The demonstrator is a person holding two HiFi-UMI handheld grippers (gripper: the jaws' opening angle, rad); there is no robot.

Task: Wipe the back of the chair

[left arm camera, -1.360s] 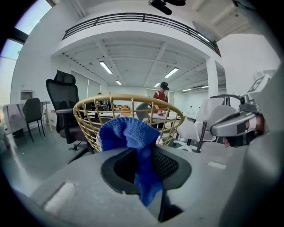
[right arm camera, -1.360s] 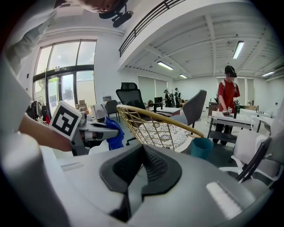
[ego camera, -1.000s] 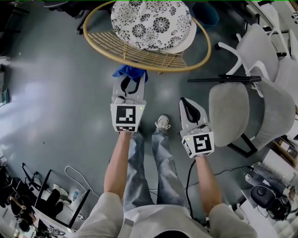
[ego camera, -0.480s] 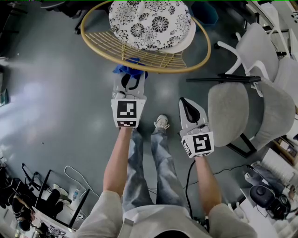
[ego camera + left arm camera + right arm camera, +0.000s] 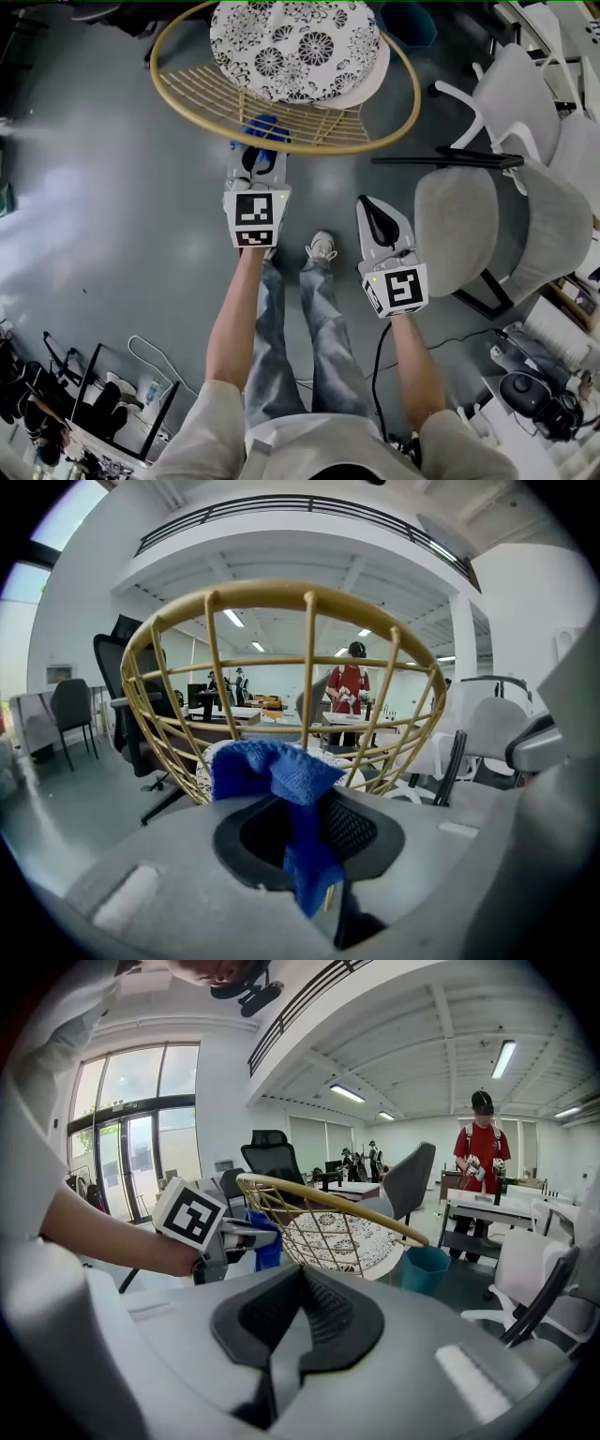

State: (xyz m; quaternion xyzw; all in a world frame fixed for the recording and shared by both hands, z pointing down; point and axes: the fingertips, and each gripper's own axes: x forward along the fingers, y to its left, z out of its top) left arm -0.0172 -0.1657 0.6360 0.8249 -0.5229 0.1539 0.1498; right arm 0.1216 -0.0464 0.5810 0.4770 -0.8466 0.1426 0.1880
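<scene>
A round gold wire chair (image 5: 281, 103) with a black-and-white patterned cushion (image 5: 295, 42) stands ahead of me; its barred back (image 5: 309, 658) fills the left gripper view. My left gripper (image 5: 259, 155) is shut on a blue cloth (image 5: 281, 789) and holds it against the outside of the chair's back, where the cloth (image 5: 261, 128) shows behind the gold bars. My right gripper (image 5: 375, 220) hangs shut and holds nothing, well to the right of the chair. In the right gripper view the left gripper (image 5: 225, 1237) and the cloth (image 5: 265, 1246) sit beside the chair's rim (image 5: 328, 1208).
A grey office chair (image 5: 497, 225) stands close to the right gripper, with a white one (image 5: 511, 89) behind it. A teal bin (image 5: 427, 1269) is beyond the gold chair. My legs and shoe (image 5: 323, 248) are below. Cables and gear lie at the lower left (image 5: 103, 389) and right (image 5: 534, 389).
My left gripper has moved forward with the blue cloth, from just short of the chair's rim to against its back. The right gripper has barely shifted.
</scene>
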